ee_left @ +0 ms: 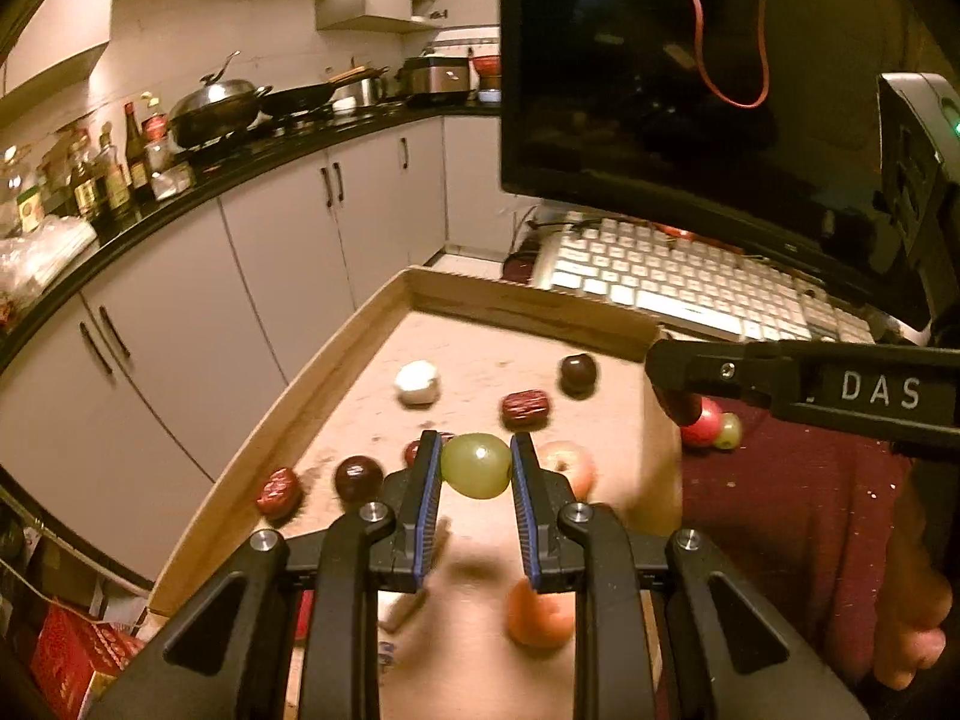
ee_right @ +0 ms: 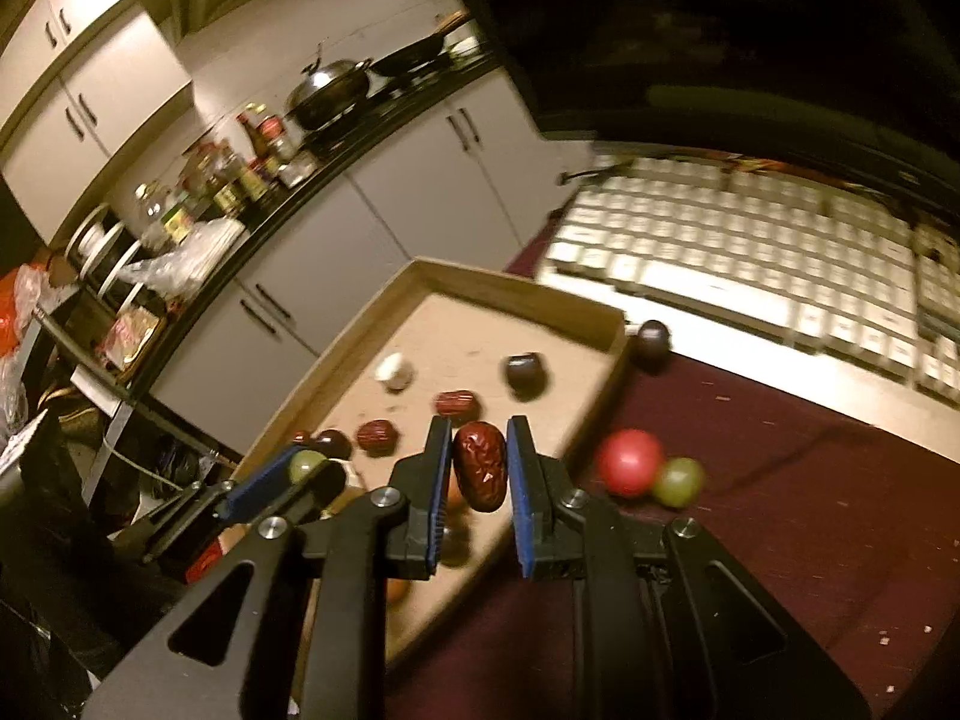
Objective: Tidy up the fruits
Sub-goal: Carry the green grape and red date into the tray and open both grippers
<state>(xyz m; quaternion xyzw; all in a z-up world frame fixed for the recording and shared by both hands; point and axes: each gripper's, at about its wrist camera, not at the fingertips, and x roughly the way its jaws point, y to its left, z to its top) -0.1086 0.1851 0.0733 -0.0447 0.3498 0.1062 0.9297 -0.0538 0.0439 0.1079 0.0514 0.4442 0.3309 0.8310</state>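
Note:
My left gripper (ee_left: 476, 463) is shut on a green grape (ee_left: 476, 467), held above the wooden tray (ee_left: 336, 360). My right gripper (ee_right: 479, 463) is shut on a wrinkled red date (ee_right: 479, 468) over the tray's right rim (ee_right: 606, 372). The left gripper with its grape (ee_right: 305, 463) shows at the lower left of the right wrist view. In the tray lie red dates (ee_left: 525, 408), dark plums (ee_left: 578, 372), a white round fruit (ee_left: 417, 382), a small apple (ee_left: 567, 462) and an orange fruit (ee_left: 537, 615). On the maroon cloth sit a red fruit (ee_right: 629, 461), a green grape (ee_right: 679, 481) and a dark plum (ee_right: 653, 343).
A white keyboard (ee_left: 690, 282) and a dark monitor (ee_left: 660, 90) stand behind the tray. The right gripper's arm (ee_left: 810, 390) reaches in from the right of the left wrist view. A kitchen counter (ee_left: 210, 168) with bottles and pans runs along the left. A hand (ee_left: 918, 630) is at the lower right.

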